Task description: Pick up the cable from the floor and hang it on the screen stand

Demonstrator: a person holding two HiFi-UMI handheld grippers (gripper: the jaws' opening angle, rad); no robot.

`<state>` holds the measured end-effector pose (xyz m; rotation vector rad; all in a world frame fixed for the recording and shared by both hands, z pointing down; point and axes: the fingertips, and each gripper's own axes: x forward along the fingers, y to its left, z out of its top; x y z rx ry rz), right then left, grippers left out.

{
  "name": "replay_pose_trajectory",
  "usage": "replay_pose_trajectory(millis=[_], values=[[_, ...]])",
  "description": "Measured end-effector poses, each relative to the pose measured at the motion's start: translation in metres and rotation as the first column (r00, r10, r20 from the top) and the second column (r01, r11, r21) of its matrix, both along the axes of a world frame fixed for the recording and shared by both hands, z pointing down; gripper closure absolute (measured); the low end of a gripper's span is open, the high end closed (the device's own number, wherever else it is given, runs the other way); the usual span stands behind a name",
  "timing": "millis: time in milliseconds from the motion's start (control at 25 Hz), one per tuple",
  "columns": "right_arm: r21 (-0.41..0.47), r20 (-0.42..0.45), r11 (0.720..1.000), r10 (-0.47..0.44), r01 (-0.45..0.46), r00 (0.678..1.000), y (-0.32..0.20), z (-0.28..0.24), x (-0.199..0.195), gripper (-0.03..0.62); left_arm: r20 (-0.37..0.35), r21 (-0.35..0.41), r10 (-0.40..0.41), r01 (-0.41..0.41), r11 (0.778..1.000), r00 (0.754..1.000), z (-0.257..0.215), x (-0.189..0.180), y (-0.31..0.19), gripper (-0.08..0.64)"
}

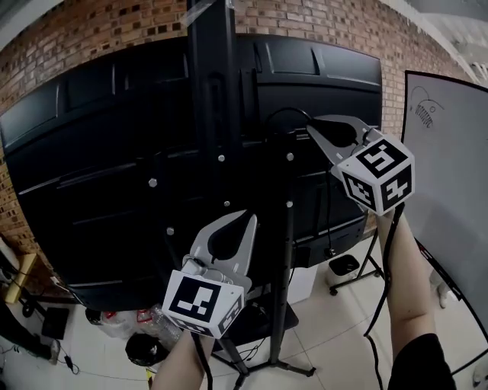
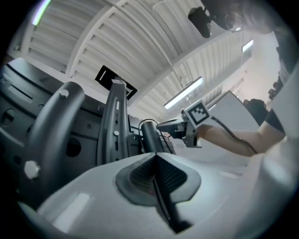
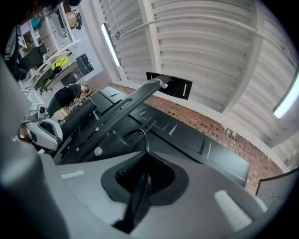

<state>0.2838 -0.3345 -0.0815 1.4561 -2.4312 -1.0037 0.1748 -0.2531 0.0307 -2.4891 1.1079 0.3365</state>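
Observation:
The black screen (image 1: 91,152) shows its back, mounted on the tall black screen stand (image 1: 210,99). My right gripper (image 1: 311,129) is raised at the upper right, shut on a thin black cable (image 1: 278,114) that arcs from its tips toward the stand's bracket. The right gripper view shows the same cable (image 3: 142,135) curling up out of the closed right gripper (image 3: 145,153), with the stand (image 3: 126,105) just behind. My left gripper (image 1: 249,219) hangs lower, in front of the screen's bottom half, shut with nothing seen in it. From the left gripper (image 2: 155,154) the right gripper (image 2: 161,125) appears ahead.
A whiteboard (image 1: 450,175) stands at the right. A thin black pole (image 1: 286,251) rises beside the stand, above the stand's floor legs (image 1: 282,369). Bags and clutter (image 1: 130,335) lie on the tiled floor at lower left. A brick wall (image 1: 320,23) is behind.

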Motion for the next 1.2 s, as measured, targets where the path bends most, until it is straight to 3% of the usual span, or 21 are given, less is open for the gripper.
replay_pose_trajectory(millis=[360,840,1000,1200], values=[[-0.043,0.020,0.998,-0.047,0.048,0.999,-0.016,0.048,0.017,0.577,-0.012,-0.008,-0.086,0.086,0.996,0.996,0.009,0.016,-0.017,0.555],[-0.127,0.146,0.975,-0.161,0.180,0.976,-0.006,0.108,0.011,0.577,-0.035,-0.020,-0.147,0.146,0.989,0.989,0.012,0.014,-0.017,0.555],[-0.071,0.237,0.971,-0.206,0.229,0.949,0.002,0.110,0.008,0.576,-0.038,-0.032,-0.162,0.161,0.986,0.986,0.021,0.010,-0.012,0.555],[0.032,0.335,0.973,-0.224,0.227,0.915,0.012,0.119,0.016,0.555,-0.033,-0.055,-0.197,0.195,0.979,0.980,0.038,-0.001,-0.004,0.555]])
